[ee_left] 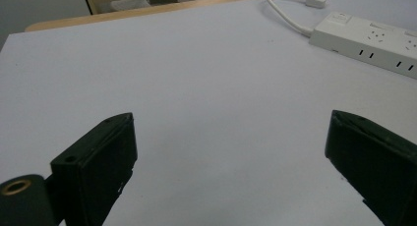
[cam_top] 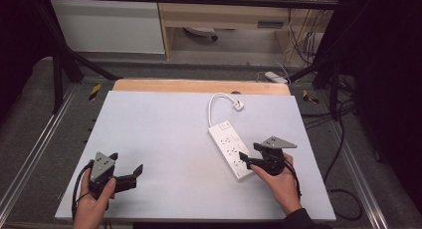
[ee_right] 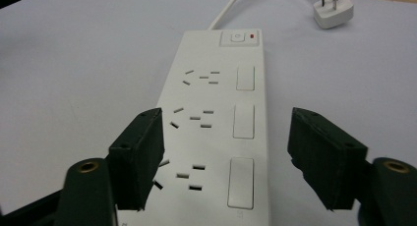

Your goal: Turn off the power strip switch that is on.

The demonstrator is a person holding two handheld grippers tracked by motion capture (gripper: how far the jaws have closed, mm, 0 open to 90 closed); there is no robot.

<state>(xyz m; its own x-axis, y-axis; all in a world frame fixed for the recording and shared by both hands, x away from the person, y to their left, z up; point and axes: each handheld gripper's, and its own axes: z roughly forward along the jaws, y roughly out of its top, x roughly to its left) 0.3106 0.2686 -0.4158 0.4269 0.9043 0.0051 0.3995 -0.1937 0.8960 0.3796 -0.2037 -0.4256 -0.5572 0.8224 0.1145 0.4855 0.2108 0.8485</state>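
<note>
A white power strip lies on the pale board right of centre, and its cord curls back to a white plug. My right gripper is at the strip's near end. In the right gripper view its jaws stand open astride the strip, with a gap showing at the right jaw; the strip's switch and the plug lie farther off. My left gripper rests at the board's front left, open, with bare board between its fingers. The strip is seen off to its right.
A wooden table edge shows beyond the board. Metal frame rails run along both sides, and black cables trail on the floor at the right. A white cabinet and a shelf stand behind.
</note>
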